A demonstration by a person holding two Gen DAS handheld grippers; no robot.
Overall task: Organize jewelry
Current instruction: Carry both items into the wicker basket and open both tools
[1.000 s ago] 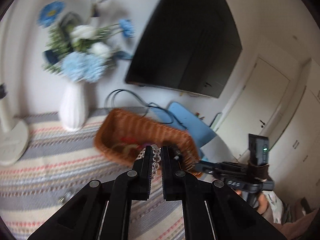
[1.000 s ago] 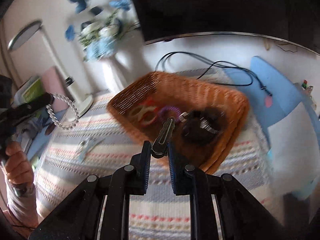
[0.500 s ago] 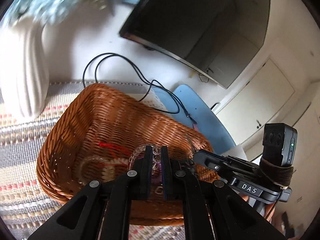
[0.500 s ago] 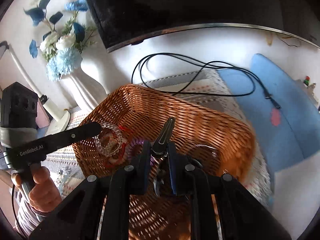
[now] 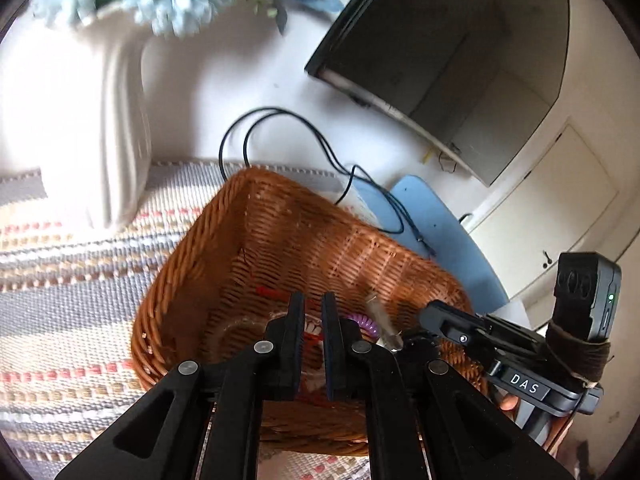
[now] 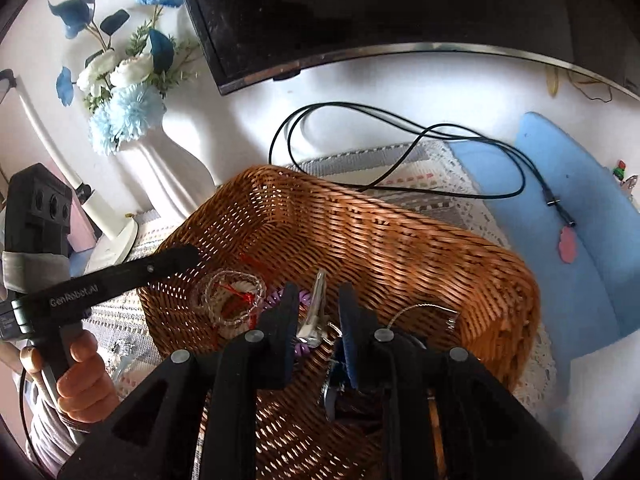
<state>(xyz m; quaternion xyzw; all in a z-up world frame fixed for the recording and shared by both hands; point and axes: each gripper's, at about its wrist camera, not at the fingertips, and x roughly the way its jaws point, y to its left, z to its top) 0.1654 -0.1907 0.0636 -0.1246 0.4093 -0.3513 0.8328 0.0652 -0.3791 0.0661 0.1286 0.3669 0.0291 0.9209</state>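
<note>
Hanging over the basket [image 6: 400, 248], the right gripper [image 6: 318, 300] is open wide, holding nothing; a hair clip [image 6: 314, 312] lies between its fingers. The left gripper [image 5: 313, 304] is open a little, empty. Bead bracelets [image 6: 232, 300] lie in the basket's left corner.

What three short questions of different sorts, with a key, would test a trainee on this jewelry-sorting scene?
1. True or false: the right gripper has its jaws open.
2. Where does the clear bead bracelet lie? A) on the striped mat B) in the wicker basket C) in the left gripper
3. What metal item sits between the right jaws?

Key: 1 true; 2 B; 3 a hair clip.
</note>
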